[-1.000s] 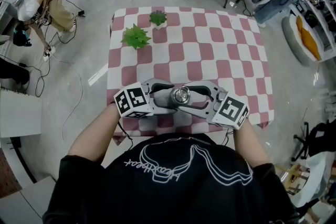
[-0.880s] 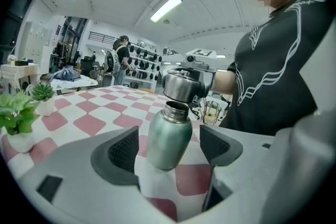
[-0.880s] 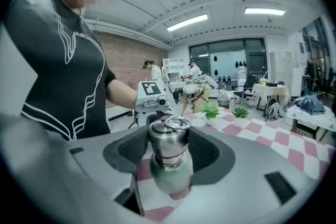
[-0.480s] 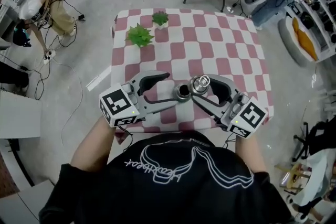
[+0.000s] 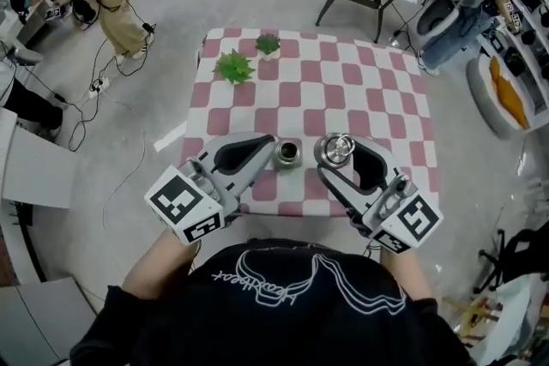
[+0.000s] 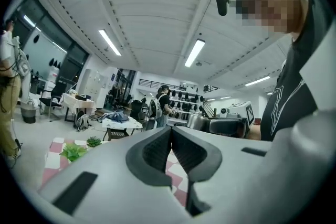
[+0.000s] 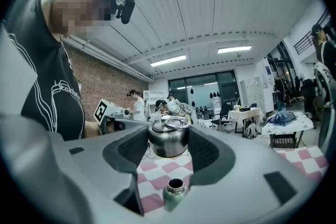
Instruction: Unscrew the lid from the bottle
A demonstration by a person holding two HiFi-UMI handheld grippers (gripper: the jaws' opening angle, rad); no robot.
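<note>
Only the right hand-held gripper's (image 7: pixel 168 132) own view shows it pinching a round, shiny metal lid (image 7: pixel 168 141), with the green bottle (image 7: pixel 175 194) open low in the frame. The left hand-held gripper (image 6: pixel 170 132) (its jaws just closed) holds nothing.

The left gripper (image 5: pixel 268 143) has just closed its jaws, and they now meet with nothing between them. The right gripper (image 5: pixel 336 157) clamps the lid (image 5: pixel 334 148) between its jaws. Both point forward, side by side, with bare forearms (image 5: pixel 154 261) behind them
</note>
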